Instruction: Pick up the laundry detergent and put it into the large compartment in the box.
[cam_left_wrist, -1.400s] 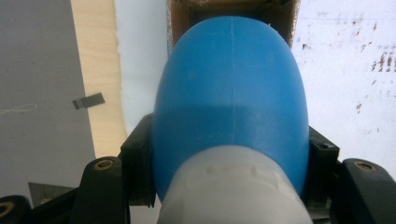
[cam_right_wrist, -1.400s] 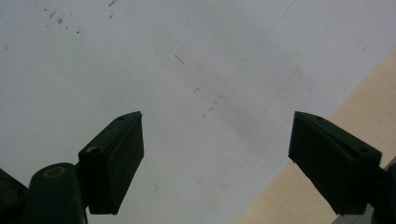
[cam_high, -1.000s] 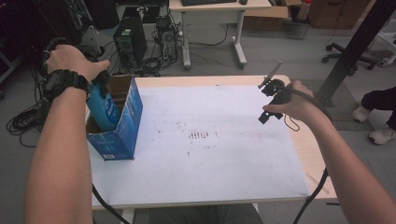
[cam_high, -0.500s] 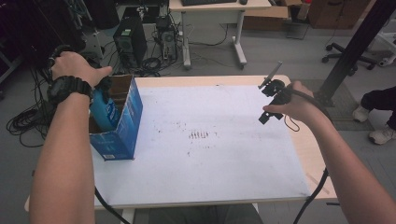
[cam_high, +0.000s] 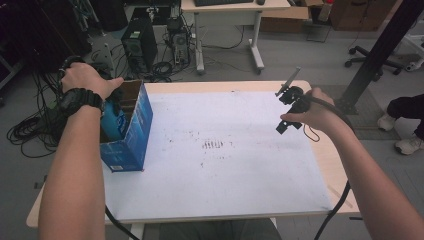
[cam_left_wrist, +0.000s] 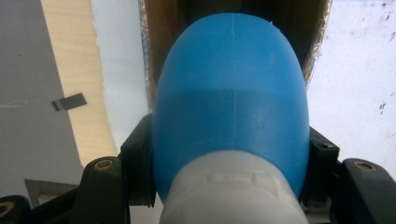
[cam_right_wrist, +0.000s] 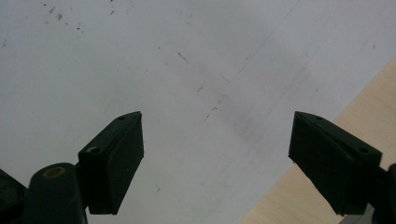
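The left gripper (cam_left_wrist: 229, 186) is pinching a blue plastic bottle (cam_left_wrist: 231, 107) with a white cap (cam_left_wrist: 231, 191); both black jaws are pressing against the bottle's sides just above the cap. In the left gripper view the bottle's rounded base is pointing away from the camera into the open top of a blue cardboard box (cam_left_wrist: 154, 56), whose brown inner walls are showing on either side of the bottle.

In the high view the box (cam_high: 131, 131) is standing upright at the left edge of the table (cam_high: 320, 150), on the white sheet (cam_high: 220, 165) that is covering most of the tabletop. The bottle (cam_high: 114, 122) is sitting partly inside the box opening, with its blue body showing above the near wall. The left hand (cam_high: 87, 80) is gripping from above the box, and a black watch (cam_high: 80, 97) is sitting on that wrist.

The right gripper (cam_right_wrist: 217, 163) is standing with its jaws spread wide, nothing between them; beneath it the white sheet is lying, with bare wood at the lower right corner. In the high view the right hand (cam_high: 310, 112) is holding this gripper (cam_high: 287, 107) above the right part of the sheet, well apart from the box. A black cable (cam_high: 335, 210) is trailing from it past the table's near edge
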